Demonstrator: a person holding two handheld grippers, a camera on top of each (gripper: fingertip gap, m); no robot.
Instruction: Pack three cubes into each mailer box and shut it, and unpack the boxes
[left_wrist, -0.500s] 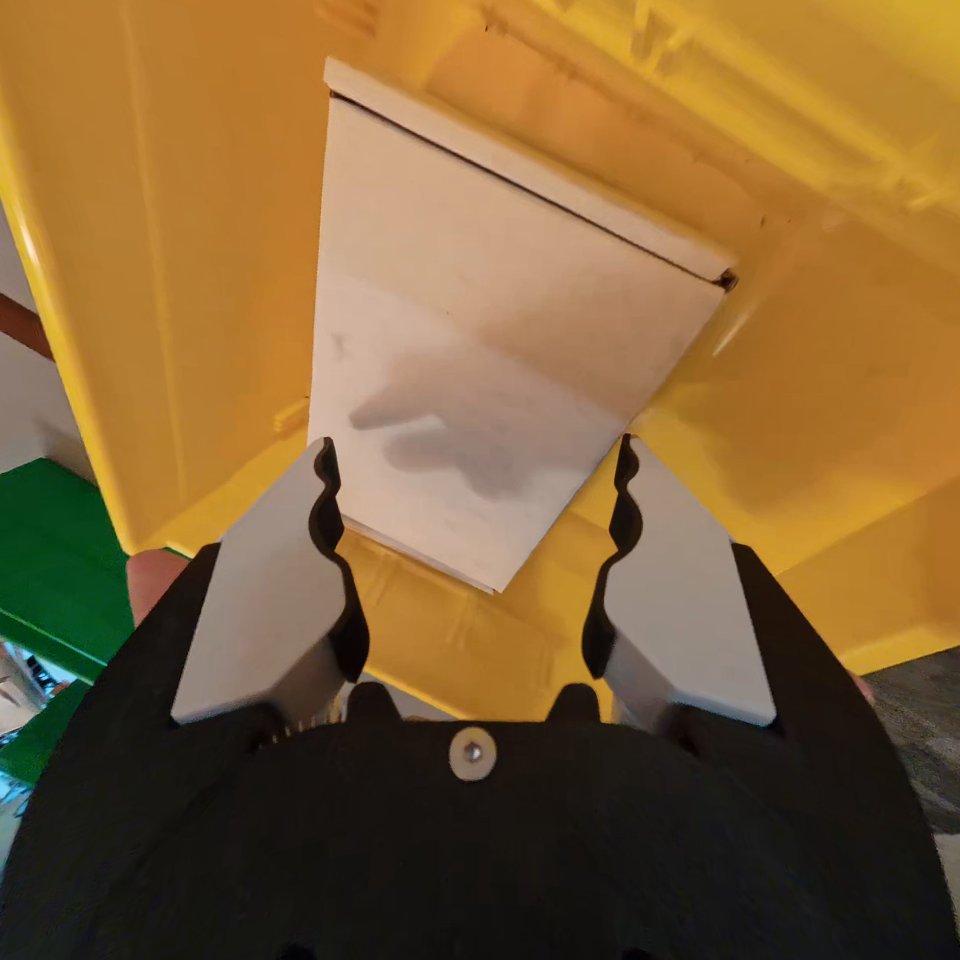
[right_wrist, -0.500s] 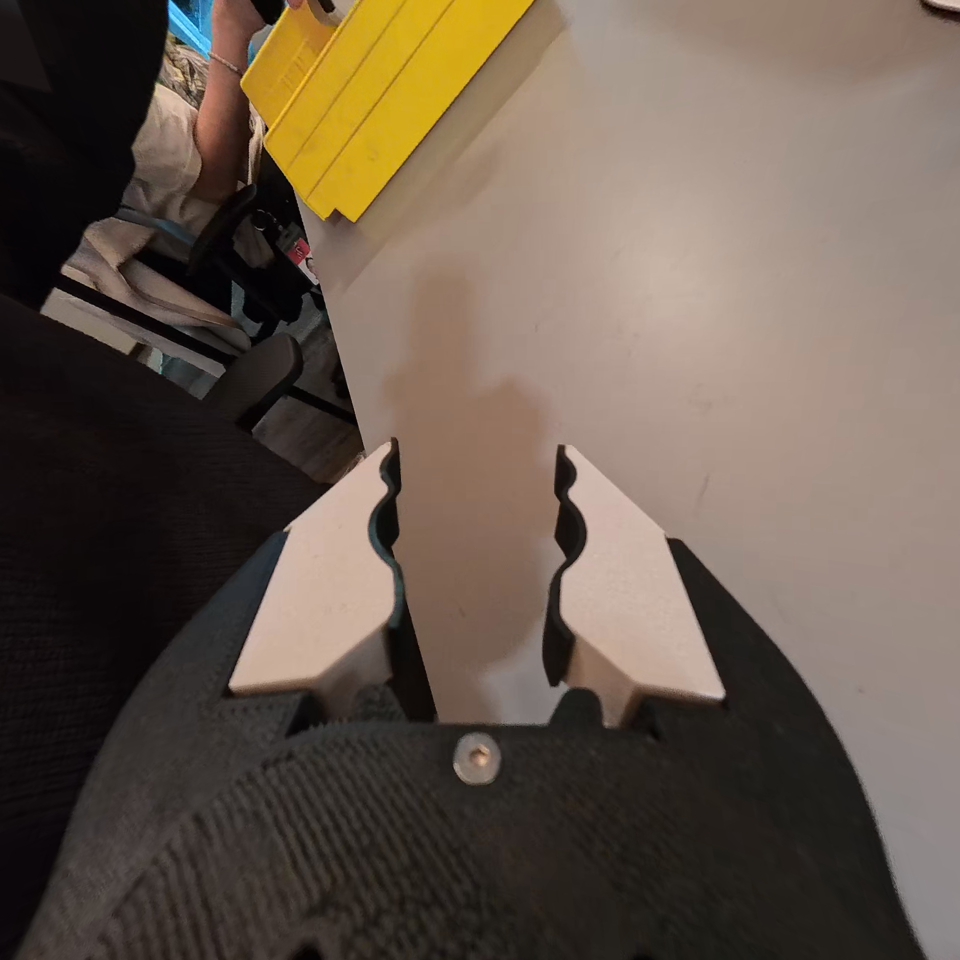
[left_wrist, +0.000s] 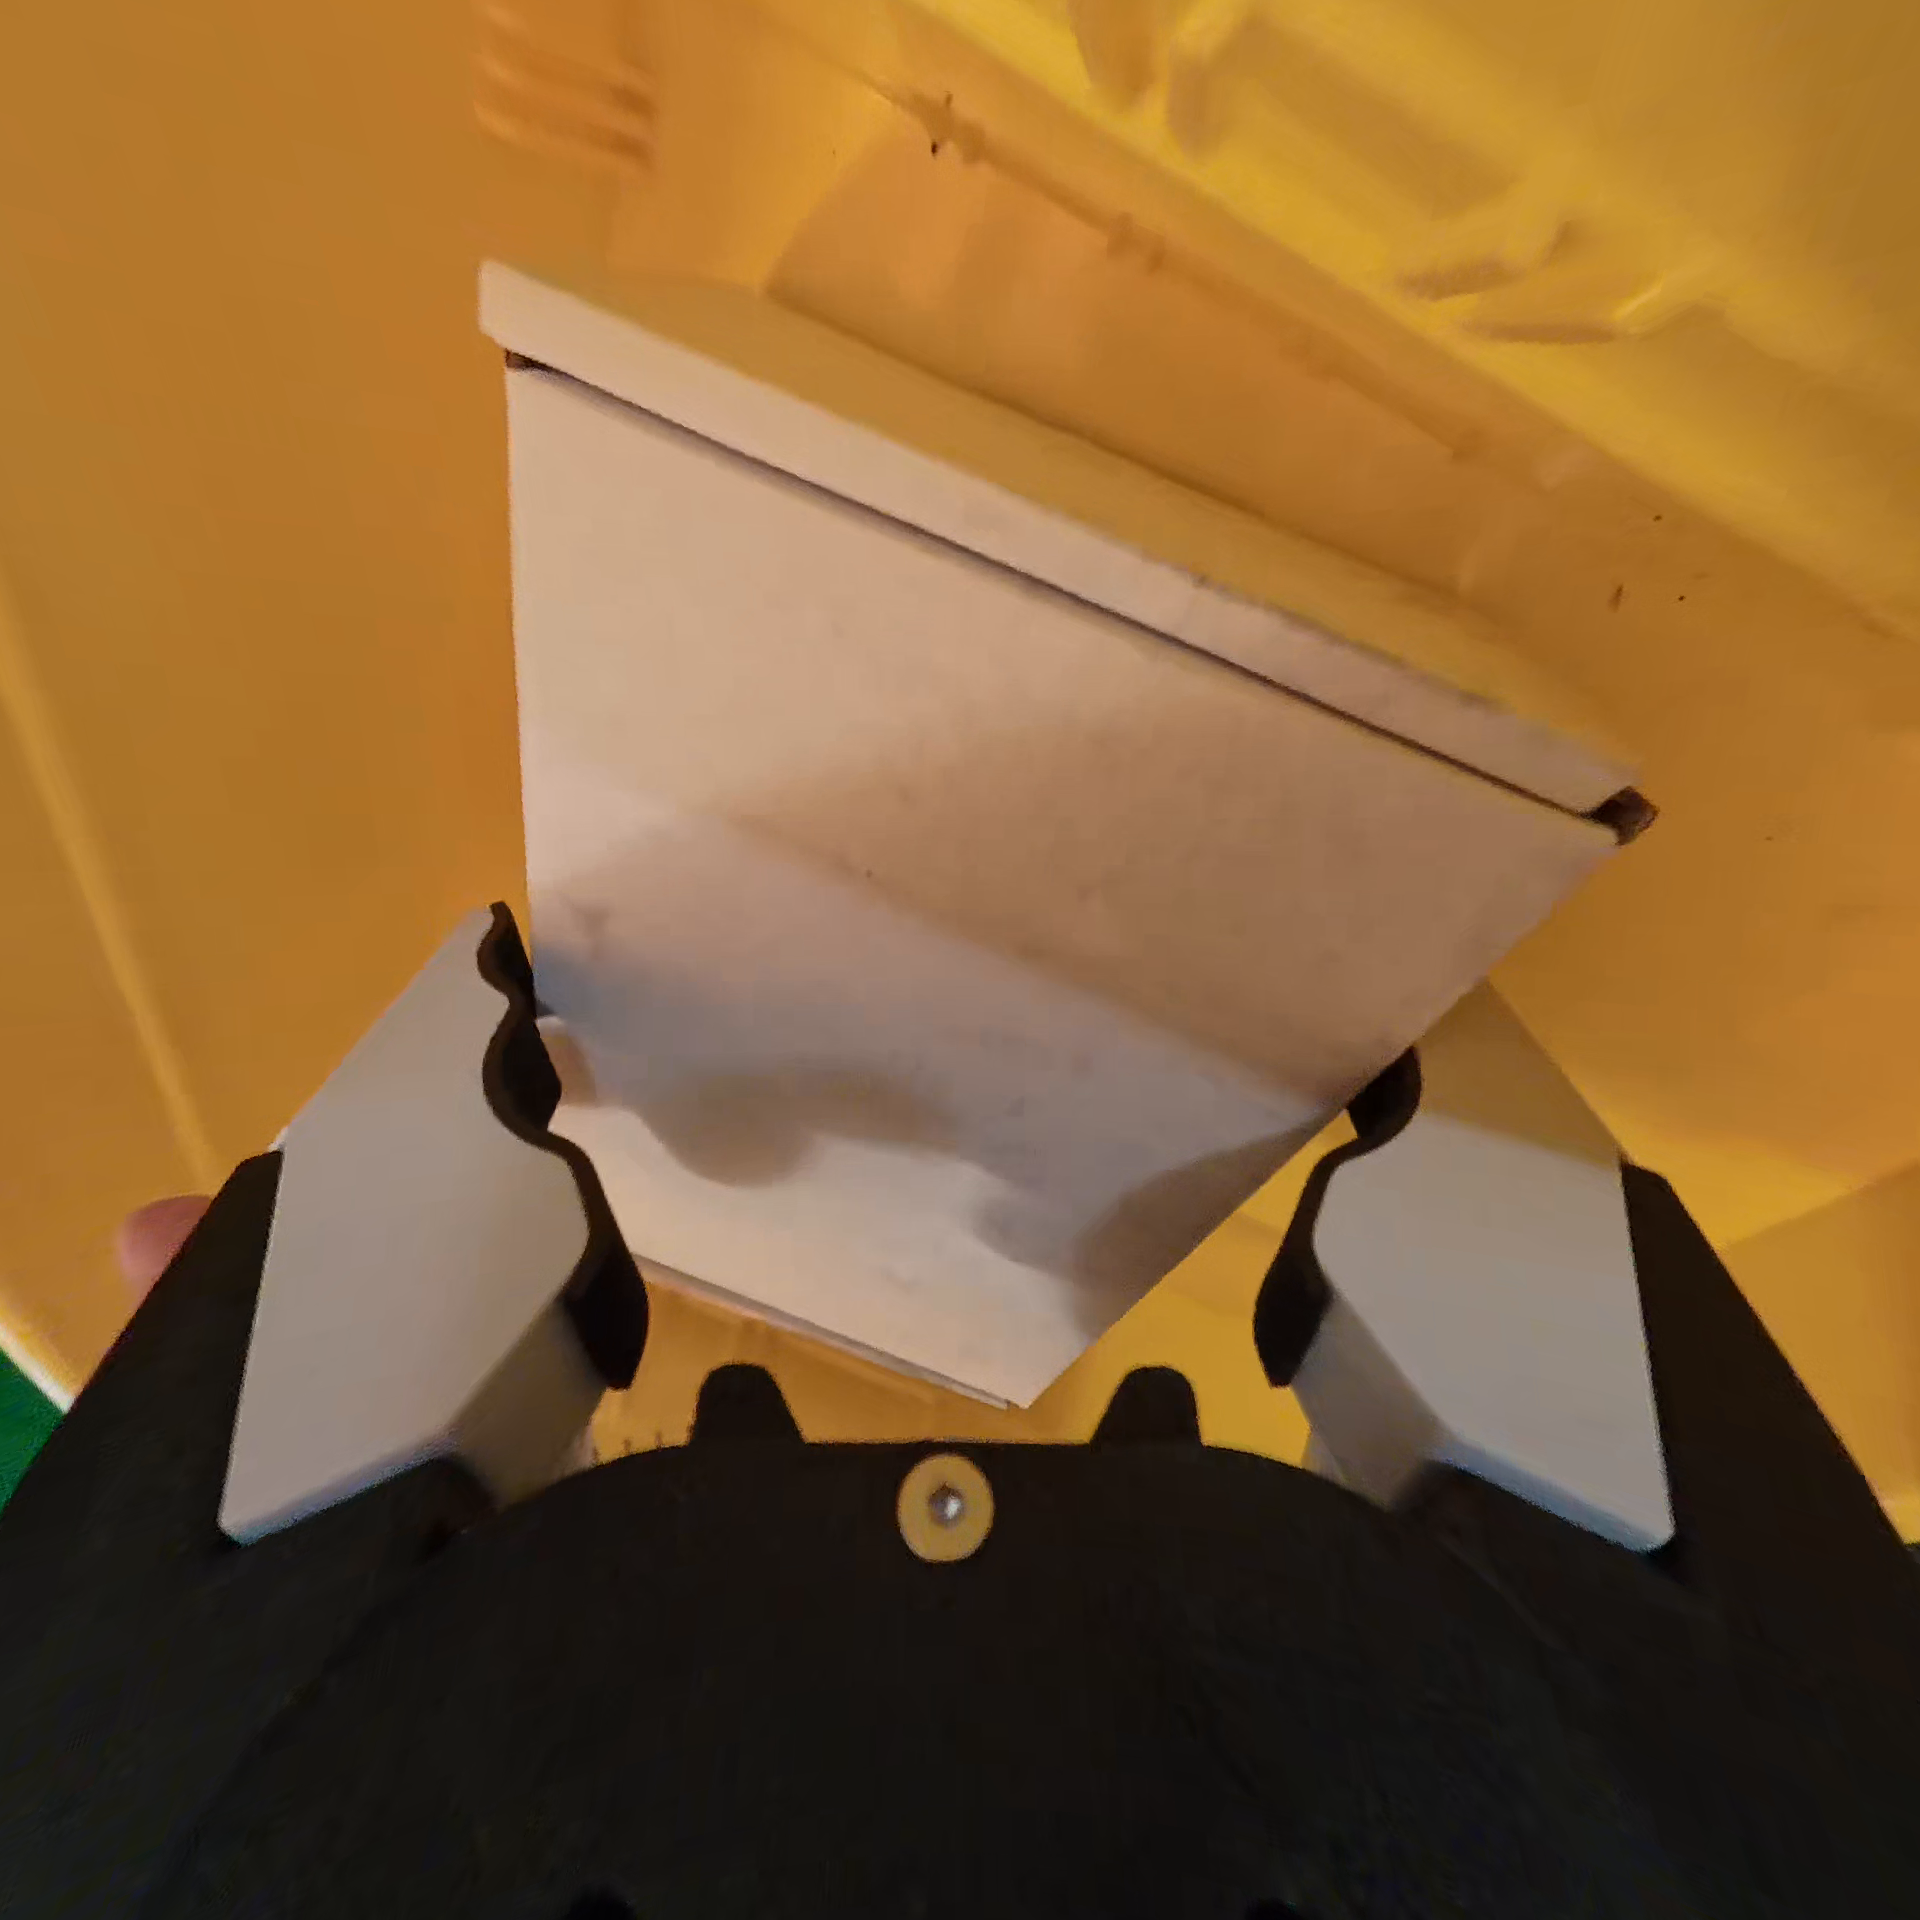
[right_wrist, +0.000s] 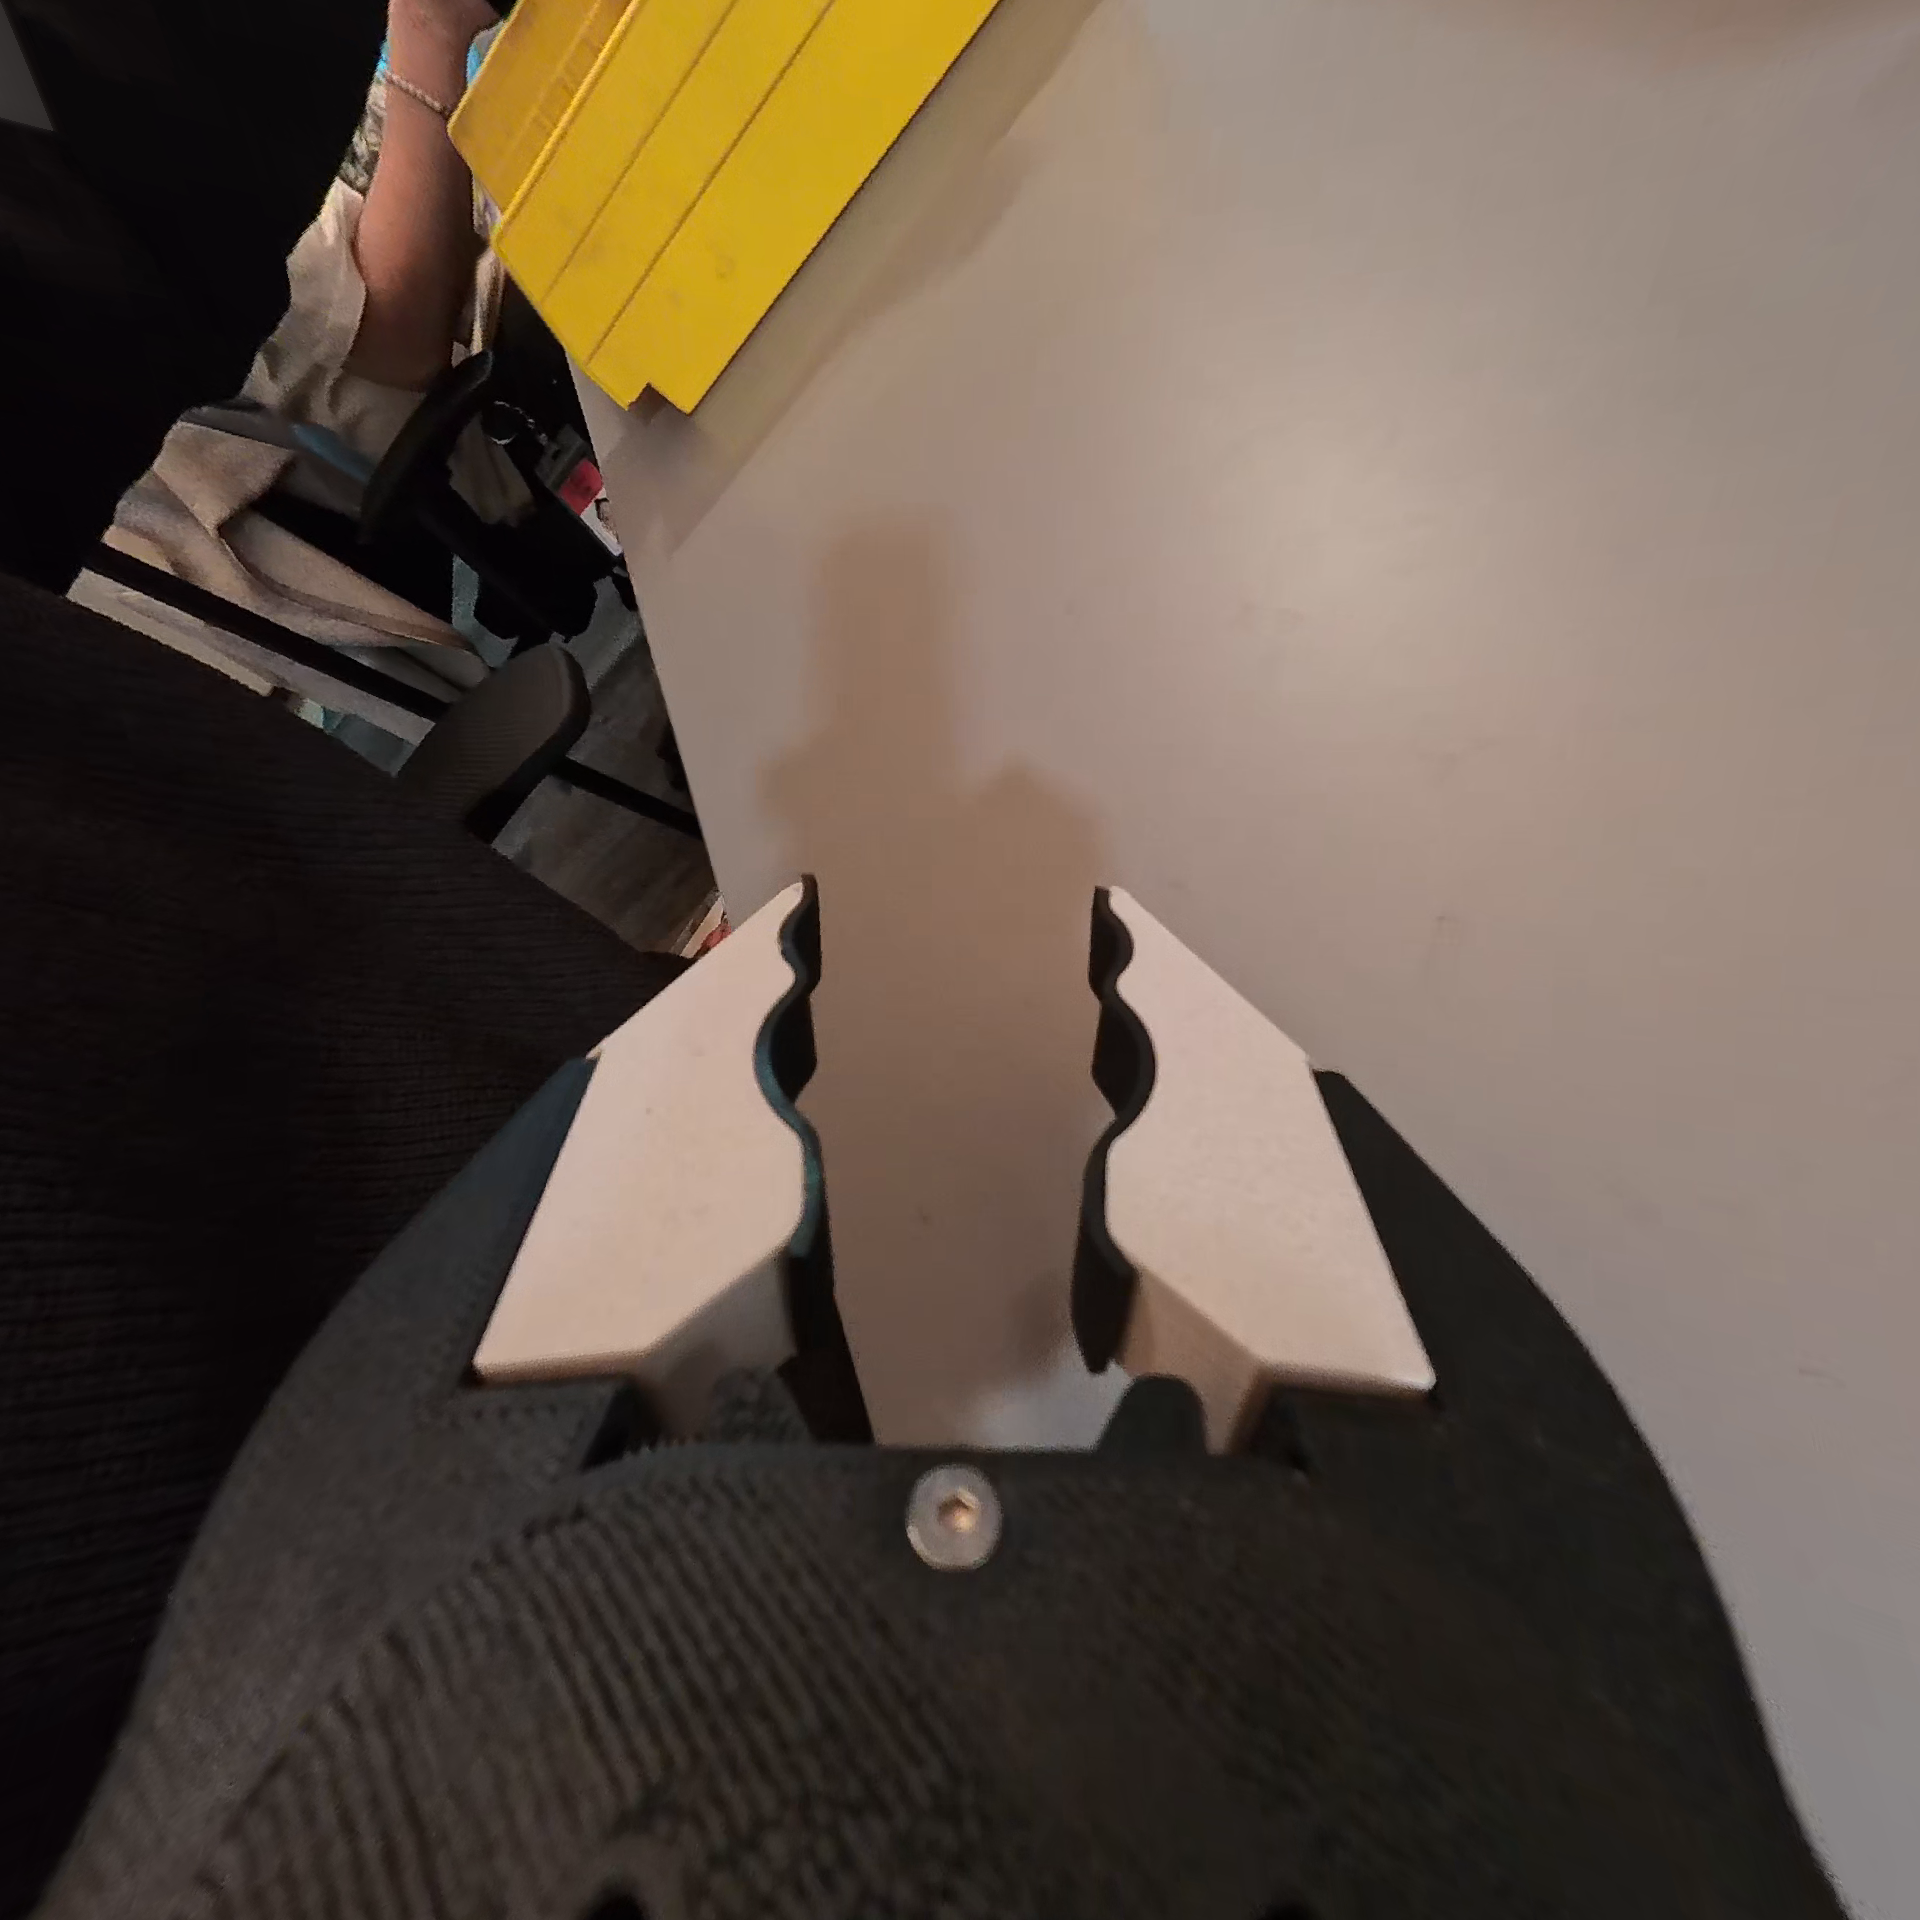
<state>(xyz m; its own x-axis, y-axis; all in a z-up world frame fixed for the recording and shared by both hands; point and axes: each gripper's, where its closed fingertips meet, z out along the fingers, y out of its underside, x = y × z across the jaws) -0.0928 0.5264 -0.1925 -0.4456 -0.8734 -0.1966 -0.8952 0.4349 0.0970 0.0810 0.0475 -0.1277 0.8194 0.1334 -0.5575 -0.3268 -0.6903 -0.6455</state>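
Inside the yellow bin (left_wrist: 260, 520), the closed white mailer box (left_wrist: 935, 883) lies on the floor. The left gripper (left_wrist: 940, 1049) straddles its near corner, jaws spread, apparently to lift it. The right gripper (right_wrist: 951, 997) idles unclenched and empty over the table (right_wrist: 1455, 623).

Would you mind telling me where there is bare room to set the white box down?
The pale table is bare from the yellow bin at its far left edge to the open right gripper. Inside the bin it is tight: yellow walls close around the white mailer box, which sits between the left gripper's jaws.
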